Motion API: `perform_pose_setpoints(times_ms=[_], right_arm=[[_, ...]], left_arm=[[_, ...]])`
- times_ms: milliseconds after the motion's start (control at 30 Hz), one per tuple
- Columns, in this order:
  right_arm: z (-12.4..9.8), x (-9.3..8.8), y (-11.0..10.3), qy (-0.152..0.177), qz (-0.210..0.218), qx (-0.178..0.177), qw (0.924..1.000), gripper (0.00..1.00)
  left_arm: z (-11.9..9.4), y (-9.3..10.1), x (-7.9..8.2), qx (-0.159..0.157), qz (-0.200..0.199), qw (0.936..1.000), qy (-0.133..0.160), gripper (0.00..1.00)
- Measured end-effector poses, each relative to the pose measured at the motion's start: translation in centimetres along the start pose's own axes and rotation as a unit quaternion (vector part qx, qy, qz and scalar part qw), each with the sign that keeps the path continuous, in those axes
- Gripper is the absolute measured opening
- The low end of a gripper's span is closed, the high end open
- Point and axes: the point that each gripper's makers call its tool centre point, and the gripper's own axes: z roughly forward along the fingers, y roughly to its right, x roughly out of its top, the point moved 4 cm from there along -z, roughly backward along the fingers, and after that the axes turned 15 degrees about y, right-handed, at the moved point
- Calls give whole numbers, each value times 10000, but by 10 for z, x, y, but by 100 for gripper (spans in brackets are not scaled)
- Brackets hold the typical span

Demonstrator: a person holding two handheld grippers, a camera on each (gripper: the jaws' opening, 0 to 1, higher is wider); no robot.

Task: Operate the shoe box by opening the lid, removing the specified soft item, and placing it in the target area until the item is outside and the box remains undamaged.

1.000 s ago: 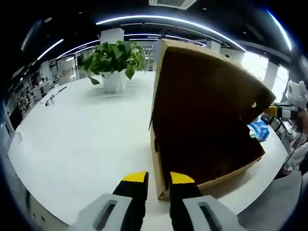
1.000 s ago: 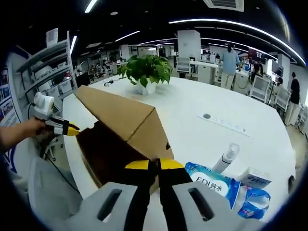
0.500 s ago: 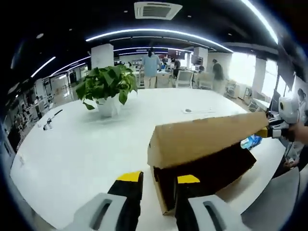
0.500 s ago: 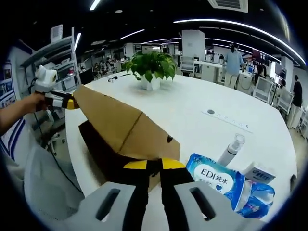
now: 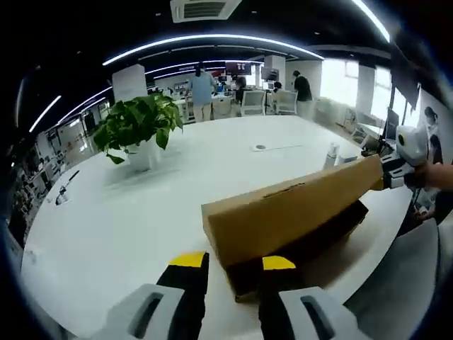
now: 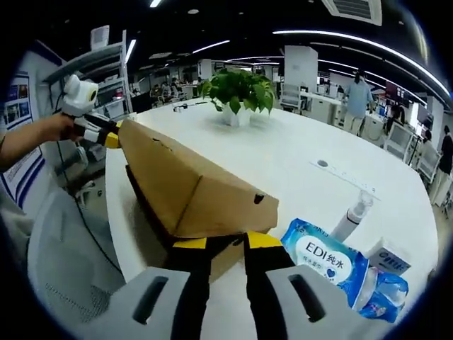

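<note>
While the brown cardboard shoe box (image 5: 290, 227) sits on the round white table (image 5: 127, 219) near its edge, its hinged cardboard lid (image 6: 187, 188) is tilted partly up over the dark inside. At each end of the lid a gripper holds a corner: the left gripper (image 5: 233, 263) has its yellow-tipped jaws narrowly apart at the near corner, and the right gripper (image 6: 226, 243) likewise. Beside the box lie a blue wet-wipes pack (image 6: 325, 258) and a white bottle (image 6: 352, 216); a green potted plant (image 5: 138, 127) stands well apart.
</note>
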Motion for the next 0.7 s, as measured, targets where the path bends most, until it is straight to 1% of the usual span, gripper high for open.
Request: perform_pose_setpoints(times_ms=[200,333,400,700], right_arm=[[0,-5,-11,0,-127,229,9997,30],[0,-11,-17,-54,-104,370,9992,35],[0,-14,-19,-112,-101,430,9990,37],[3,-23,-25,-240,-6,534,9983,42]], left_arm=[[-1,5,-8,-114,67,9999,-91,29],[-1,9,-15,-197,107,9995,-220,30],[-1,10,-20,-245,202,9991,-298,31],[1,13,-35,-318,133,9982,-485,32]])
